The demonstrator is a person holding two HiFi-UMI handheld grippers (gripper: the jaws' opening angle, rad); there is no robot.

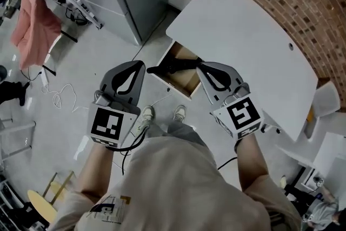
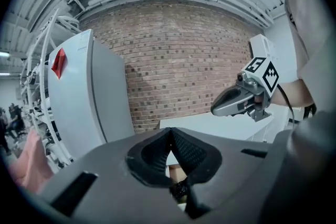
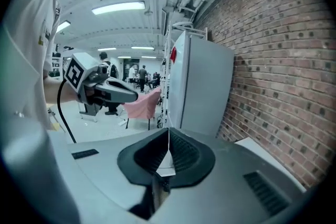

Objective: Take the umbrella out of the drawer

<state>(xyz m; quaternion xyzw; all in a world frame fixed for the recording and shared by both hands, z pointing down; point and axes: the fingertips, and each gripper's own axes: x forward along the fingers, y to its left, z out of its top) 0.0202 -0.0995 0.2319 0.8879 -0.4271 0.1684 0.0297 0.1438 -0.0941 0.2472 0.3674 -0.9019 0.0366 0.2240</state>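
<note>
Head view, grey left claw (image 1: 141, 65) and right claw (image 1: 201, 64) closed, black umbrella (image 1: 170, 67) in wooden drawer (image 1: 180, 85).

Two hand-held grippers (image 1: 142, 64) (image 1: 199, 63), one drawer (image 1: 187, 83), one umbrella (image 1: 173, 66), one table (image 1: 243, 46).

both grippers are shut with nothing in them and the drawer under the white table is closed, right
Not quite: the drawer under the white table is open, pulled out, with the dark umbrella lying in it, as the head view shows. The rest holds: the left gripper and the right gripper are both shut with nothing in them.
</note>
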